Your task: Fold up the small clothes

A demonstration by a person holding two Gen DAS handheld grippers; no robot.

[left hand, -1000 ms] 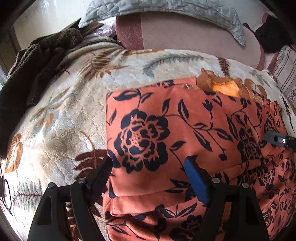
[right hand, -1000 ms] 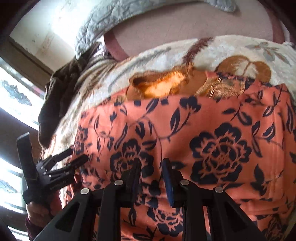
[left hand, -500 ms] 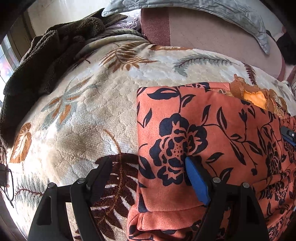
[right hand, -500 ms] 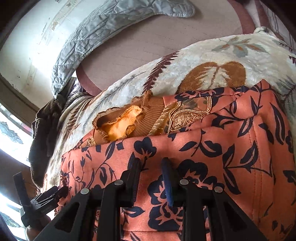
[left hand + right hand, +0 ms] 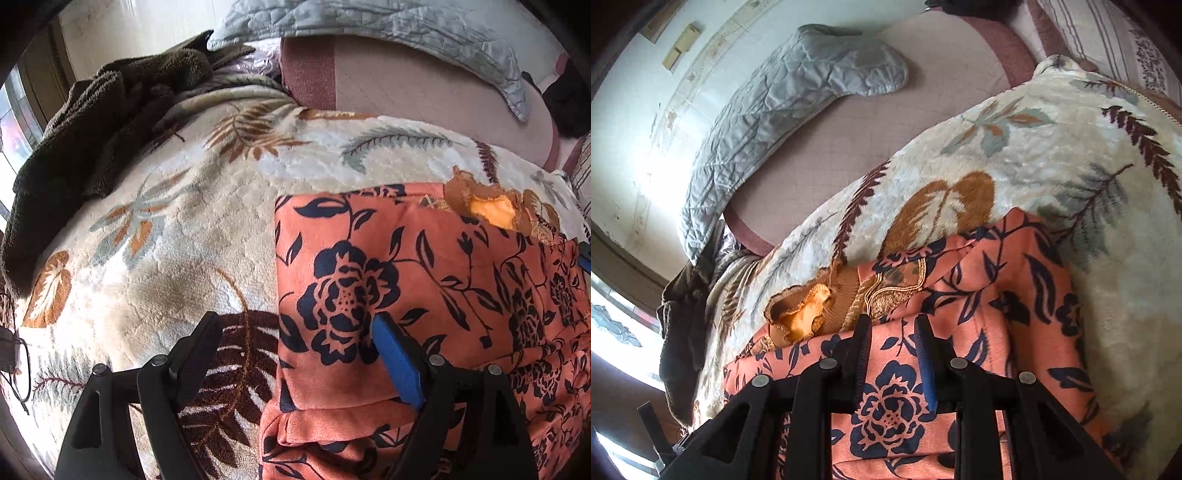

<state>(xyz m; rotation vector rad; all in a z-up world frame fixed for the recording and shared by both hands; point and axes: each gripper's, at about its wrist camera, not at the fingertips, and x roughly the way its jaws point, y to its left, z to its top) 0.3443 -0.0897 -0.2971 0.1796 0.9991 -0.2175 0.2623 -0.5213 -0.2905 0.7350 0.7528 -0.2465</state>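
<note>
- The garment, orange with dark flowers, lies on the leaf-print blanket on the bed, folded to a straight left edge, a doubled hem nearest us and a frilled tan collar at the far side.
- A second ago it spread further left under the left gripper; now more bare blanket shows there, so the side has been turned in.
- The left gripper's jaws have just been opening and stand wide apart, one finger over the blanket, the blue one over the cloth, nothing held.
- The right gripper has swung to the far right; its jaws are narrow, close over the cloth, but whether they pinch it I cannot tell.
- I judge one fold done; a cross fold probably remains.
- A grey quilt lies far back.
</note>
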